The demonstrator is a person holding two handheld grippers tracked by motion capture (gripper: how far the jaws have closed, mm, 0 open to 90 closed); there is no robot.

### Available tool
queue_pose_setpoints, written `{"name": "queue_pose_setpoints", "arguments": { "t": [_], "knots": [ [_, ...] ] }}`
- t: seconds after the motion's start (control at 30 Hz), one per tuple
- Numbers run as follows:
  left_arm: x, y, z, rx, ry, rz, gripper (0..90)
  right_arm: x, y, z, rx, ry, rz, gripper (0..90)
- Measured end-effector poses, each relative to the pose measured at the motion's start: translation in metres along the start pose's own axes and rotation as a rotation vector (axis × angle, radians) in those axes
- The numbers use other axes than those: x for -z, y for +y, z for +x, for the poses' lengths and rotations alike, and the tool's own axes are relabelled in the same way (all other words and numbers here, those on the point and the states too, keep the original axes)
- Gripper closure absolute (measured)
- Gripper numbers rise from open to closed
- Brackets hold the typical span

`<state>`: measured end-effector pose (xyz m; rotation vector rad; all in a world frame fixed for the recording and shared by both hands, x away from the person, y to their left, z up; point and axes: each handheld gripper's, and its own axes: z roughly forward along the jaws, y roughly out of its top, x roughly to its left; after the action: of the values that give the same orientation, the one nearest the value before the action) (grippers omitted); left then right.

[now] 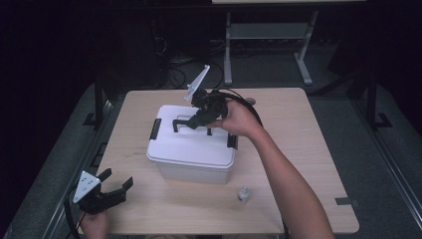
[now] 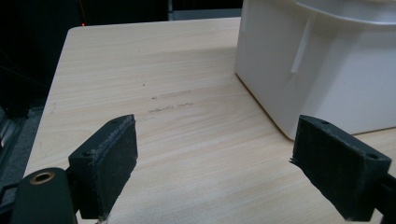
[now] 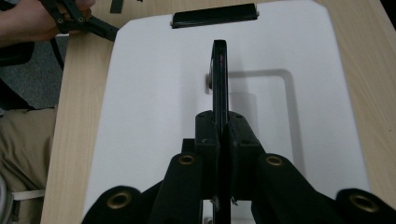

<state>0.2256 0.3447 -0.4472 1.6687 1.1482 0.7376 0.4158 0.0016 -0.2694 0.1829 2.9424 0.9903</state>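
A white lidded box [image 1: 191,147] stands near the middle of the wooden table [image 1: 298,149], and everything else is best placed against it. From the high view, the right gripper [image 1: 196,121] reaches over the box from its far right side and meets the black handle [image 1: 180,121] that stands upright on the lid; the left gripper [image 1: 117,185] rests well apart from the box, near the table edge at its near left, with its jaws spread wide and nothing between them. The right gripper view gives what the high view cannot: the jaws are pressed tight onto the thin black handle [image 3: 219,79], seen edge-on and rising from a shallow recess in the lid [image 3: 154,102], with a black latch [image 3: 214,15] at the lid's far end (the other hand and its gripper show at the upper left corner there). The left gripper view shows instead the box's plain white side wall [image 2: 322,74] under an overhanging rim, and bare wood between its two open pads [image 2: 114,154]. The lid is on the box, so what is inside cannot be told. A small pale bottle [image 1: 243,193] stands on the table just in front of the box's near right corner.
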Motion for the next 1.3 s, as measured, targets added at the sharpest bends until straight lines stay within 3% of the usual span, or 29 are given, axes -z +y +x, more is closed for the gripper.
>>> {"name": "queue_pose_setpoints", "arguments": {
  "t": [0.2,0.6,0.67,1.0,1.3],
  "knots": [
    [0.000,0.000,0.000,-0.009,0.002,0.003,13.0,0.017,0.001,0.007,0.008,-0.023,-0.016,84.2],
    [0.001,0.000,-0.001,-0.012,0.006,0.005,13.0,0.056,-0.020,0.015,-0.019,-0.074,-0.031,84.2],
    [0.001,0.000,-0.001,-0.012,0.009,0.004,13.0,0.068,-0.029,0.016,-0.031,-0.094,-0.035,84.2],
    [0.000,0.000,-0.002,-0.019,0.012,0.009,13.0,0.093,-0.054,0.020,-0.063,-0.140,-0.031,84.2],
    [0.000,0.000,-0.003,-0.020,0.014,0.009,13.0,0.120,-0.090,0.027,-0.129,-0.188,-0.034,84.2]
  ]
}}
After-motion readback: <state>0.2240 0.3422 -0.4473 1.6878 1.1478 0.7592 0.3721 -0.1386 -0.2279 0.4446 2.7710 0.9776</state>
